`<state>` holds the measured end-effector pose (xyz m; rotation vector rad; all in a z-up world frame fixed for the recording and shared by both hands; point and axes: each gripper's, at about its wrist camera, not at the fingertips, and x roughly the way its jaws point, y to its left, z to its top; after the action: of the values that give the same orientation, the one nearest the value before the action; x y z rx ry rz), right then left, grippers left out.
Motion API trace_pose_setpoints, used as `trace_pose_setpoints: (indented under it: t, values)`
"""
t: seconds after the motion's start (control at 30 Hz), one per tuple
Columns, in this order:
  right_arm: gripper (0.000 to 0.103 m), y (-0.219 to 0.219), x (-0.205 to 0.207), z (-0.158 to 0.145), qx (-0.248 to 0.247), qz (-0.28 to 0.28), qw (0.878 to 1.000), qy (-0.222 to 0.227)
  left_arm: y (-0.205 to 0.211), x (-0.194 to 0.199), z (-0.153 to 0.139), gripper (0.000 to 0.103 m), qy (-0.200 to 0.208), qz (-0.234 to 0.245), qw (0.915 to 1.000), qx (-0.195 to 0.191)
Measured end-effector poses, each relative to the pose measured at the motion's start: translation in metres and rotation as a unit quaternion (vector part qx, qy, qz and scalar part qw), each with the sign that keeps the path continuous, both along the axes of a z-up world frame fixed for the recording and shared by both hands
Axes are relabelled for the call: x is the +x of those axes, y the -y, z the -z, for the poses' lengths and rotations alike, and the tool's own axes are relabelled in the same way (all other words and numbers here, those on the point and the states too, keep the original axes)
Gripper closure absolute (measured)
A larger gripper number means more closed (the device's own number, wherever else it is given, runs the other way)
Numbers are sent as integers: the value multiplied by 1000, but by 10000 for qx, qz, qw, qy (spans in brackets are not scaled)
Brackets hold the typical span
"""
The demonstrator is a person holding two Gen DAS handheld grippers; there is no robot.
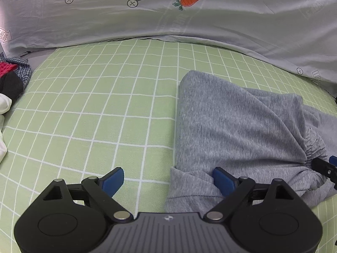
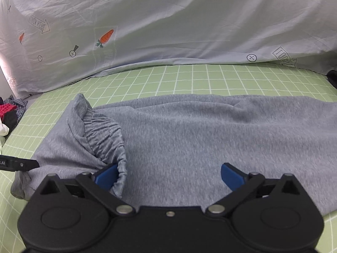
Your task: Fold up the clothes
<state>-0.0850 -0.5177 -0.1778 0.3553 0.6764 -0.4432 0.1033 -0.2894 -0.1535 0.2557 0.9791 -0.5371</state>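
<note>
The grey garment (image 2: 189, 130), apparently sweatpants with a gathered elastic waistband (image 2: 103, 130), is lying across the green checked bed sheet (image 1: 88, 109), stretching from the middle of the bed toward its right side and stopping short of the pale quilt (image 1: 147, 21) heaped along the far edge. The waistband end is flipped up and folded partly over the body of the cloth, so a first fold looks roughly laid but not flattened.

The right gripper (image 2: 168, 175) is hovering over the cloth with its fingers spread wide and gripping nothing; the ruffled band is brushing just beside its left finger (image 2: 106, 176). The left gripper (image 1: 168, 181) is also standing wide open and empty, straddling the garment's near left corner, one finger (image 1: 223, 181) over grey fabric and the other over bare sheet.

To do this step well, I judge the flipped waistband needs pressing flat and its edges squaring with the layer beneath before any further fold; pinching only the top layer at the corners should be keeping the stack from dragging.

Open room is lying to the left, where the sheet is bare up to a small pile of clothes (image 1: 9, 80) at the bed's left edge. The quilt is crowding the far side.
</note>
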Motion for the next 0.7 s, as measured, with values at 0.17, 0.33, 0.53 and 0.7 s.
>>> trace_pose_setpoints:
  t: [0.17, 0.33, 0.53, 0.7]
  values:
    - [0, 21, -24, -3, 228, 527, 9975, 401, 14, -9, 3, 12, 200, 207, 9990, 334]
    - [0, 41, -34, -4, 359, 746, 9952, 515, 8, -5, 6, 12, 51, -141, 9997, 216]
    - [0, 78, -67, 4, 335, 1581, 9865, 256, -15, -5, 14, 11, -48, -746, 9968, 275]
    - [0, 108, -109, 7, 274, 2303, 9727, 54, -30, -5, -2, 12, 198, -1323, 9910, 84]
